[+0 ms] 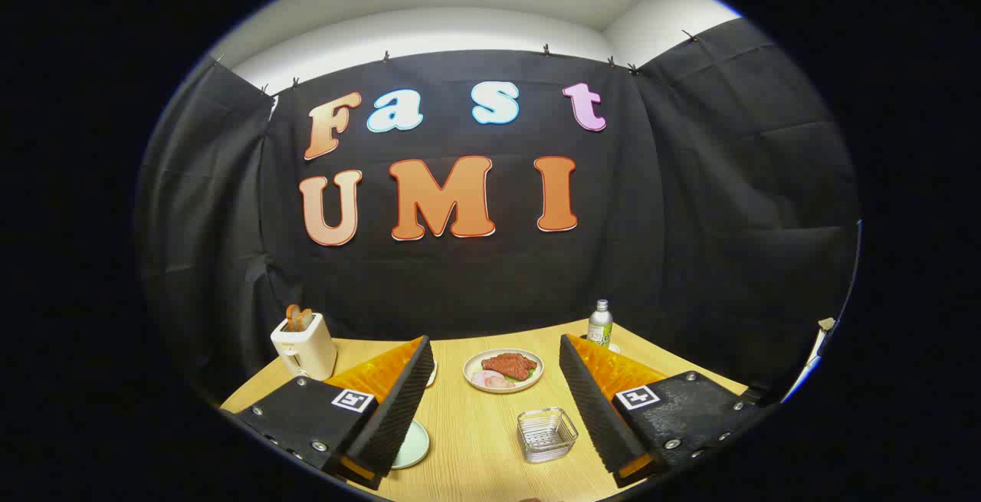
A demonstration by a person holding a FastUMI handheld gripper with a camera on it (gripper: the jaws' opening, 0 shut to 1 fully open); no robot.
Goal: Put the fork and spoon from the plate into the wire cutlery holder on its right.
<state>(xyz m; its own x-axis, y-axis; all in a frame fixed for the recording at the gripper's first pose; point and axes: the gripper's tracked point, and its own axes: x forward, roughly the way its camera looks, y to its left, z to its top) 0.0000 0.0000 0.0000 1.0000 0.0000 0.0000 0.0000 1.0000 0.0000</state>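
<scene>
Gripper view shows the gripper [494, 379] held above a wooden table [475, 441], looking forward and a little downward toward the black cloth wall. Its two fingers stand wide apart, released, and nothing is between the pads. The left finger [398, 410] and the right finger [594, 402] both point forward, spreading out from each other at the tips.

The wire cutlery holder [546, 434] stands on the table between the fingers, nearer to the right finger, and it looks like a small square basket. I cannot see any cutlery inside it. A pale plate [412, 444] lies just beside the left finger and is mostly hidden under it. The fork and spoon cannot be made out, so which way they point or how their long axis lies I cannot tell.

Beyond the fingertips, in the middle, is a second plate [477, 365] with food [508, 365] on it. A white toaster [304, 347] with bread slices in its slots stands far to the left, beyond the left finger. A bottle [600, 323] stands upright beyond the right finger, near the cloth wall.
</scene>
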